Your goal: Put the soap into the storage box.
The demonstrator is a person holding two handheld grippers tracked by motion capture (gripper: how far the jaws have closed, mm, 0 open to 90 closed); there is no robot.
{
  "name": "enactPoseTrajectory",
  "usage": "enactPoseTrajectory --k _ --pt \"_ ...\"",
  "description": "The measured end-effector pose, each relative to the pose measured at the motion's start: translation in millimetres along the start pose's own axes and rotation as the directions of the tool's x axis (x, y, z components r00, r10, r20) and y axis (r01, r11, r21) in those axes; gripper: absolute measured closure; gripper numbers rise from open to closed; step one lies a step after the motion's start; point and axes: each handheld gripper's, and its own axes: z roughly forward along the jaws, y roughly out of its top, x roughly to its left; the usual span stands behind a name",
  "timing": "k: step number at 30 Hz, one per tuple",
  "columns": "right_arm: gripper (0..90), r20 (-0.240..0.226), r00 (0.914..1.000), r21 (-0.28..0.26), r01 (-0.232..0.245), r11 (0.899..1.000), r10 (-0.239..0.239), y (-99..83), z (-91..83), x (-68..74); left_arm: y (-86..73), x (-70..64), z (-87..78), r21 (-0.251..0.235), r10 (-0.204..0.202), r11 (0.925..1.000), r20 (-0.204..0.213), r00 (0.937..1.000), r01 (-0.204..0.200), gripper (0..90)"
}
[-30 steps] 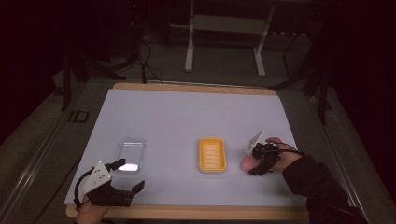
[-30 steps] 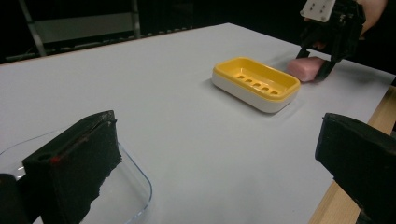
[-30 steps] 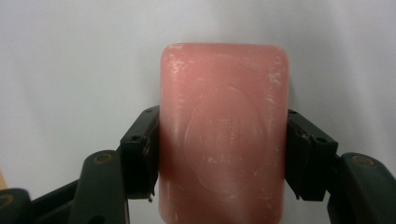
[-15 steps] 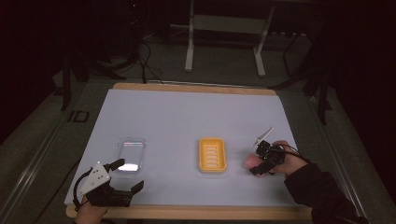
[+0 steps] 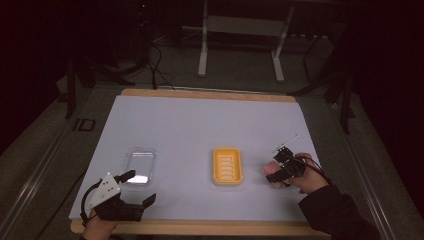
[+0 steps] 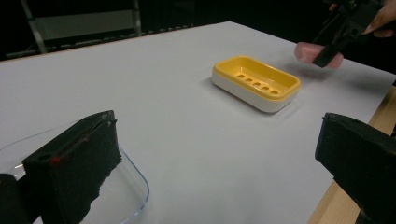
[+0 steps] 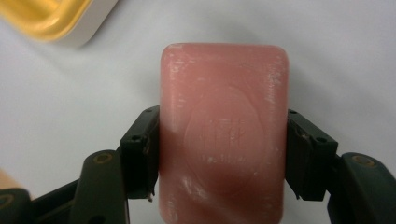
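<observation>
Dark surroundings frame a table (image 5: 200, 120) covered by a pale sheet, with a wooden edge along its near side. On the person's right, the right gripper (image 7: 219, 154) has its jaws closed against the two long sides of a pink soap bar (image 7: 223, 135), which sits squarely between them and reaches past their tips. Just beyond those jaws lies a yellow soap dish (image 5: 227, 166); from above it is just beside the gripped bar. At the near left, the left gripper (image 6: 215, 158) has its jaws spread wide and holds nothing. A clear plastic lid (image 5: 140, 164) lies flat just ahead, its rim passing under one jaw.
</observation>
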Motion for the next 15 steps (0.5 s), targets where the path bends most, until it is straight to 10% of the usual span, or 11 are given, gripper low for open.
enactPoseTrajectory --k 7,15 --pt "37.6 0.104 0.994 0.025 -0.035 0.999 0.033 3.8 5.6 5.5 0.8 -3.6 2.2 0.005 0.006 1.0 0.003 1.0 -0.006 0.1" --pt "37.6 0.084 0.9867 -0.018 -0.138 0.99 0.139 10.8 4.1 14.7 1.8 -7.2 3.9 0.006 0.019 0.9998 0.013 0.9997 -0.019 0.2"
